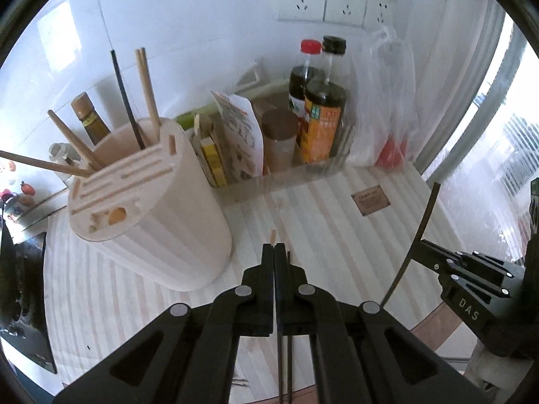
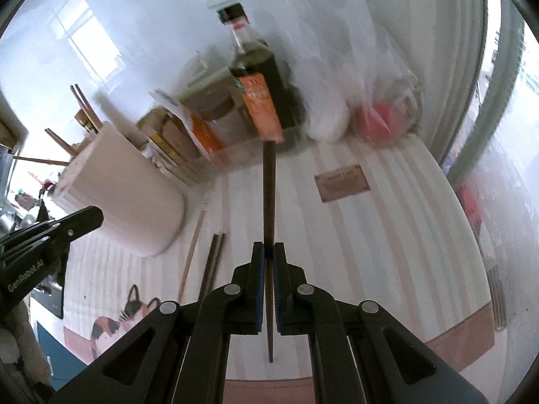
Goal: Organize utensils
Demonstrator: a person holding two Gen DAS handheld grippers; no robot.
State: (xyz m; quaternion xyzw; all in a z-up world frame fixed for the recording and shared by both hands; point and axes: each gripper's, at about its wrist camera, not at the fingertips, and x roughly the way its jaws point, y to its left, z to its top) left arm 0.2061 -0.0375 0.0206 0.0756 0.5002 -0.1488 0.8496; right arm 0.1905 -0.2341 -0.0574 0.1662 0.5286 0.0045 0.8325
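Observation:
A cream utensil holder (image 1: pixel 151 208) stands on the striped mat and holds several chopsticks; it also shows in the right wrist view (image 2: pixel 124 198). My right gripper (image 2: pixel 268 252) is shut on a dark chopstick (image 2: pixel 268 195) and holds it above the mat; the same chopstick (image 1: pixel 416 239) stands tilted at the right of the left wrist view. My left gripper (image 1: pixel 274 252) is shut with nothing between its fingers, just above loose chopsticks (image 1: pixel 284 336) on the mat. In the right wrist view a light chopstick (image 2: pixel 192 252) and two dark ones (image 2: pixel 212 266) lie on the mat beside the holder.
A clear bin (image 1: pixel 286 171) of sauce bottles, jars and packets stands behind the mat by the wall. A plastic bag (image 1: pixel 384 107) sits to its right. A dark stovetop (image 1: pixel 23 303) is at the left. Wall sockets (image 1: pixel 323 0) are above.

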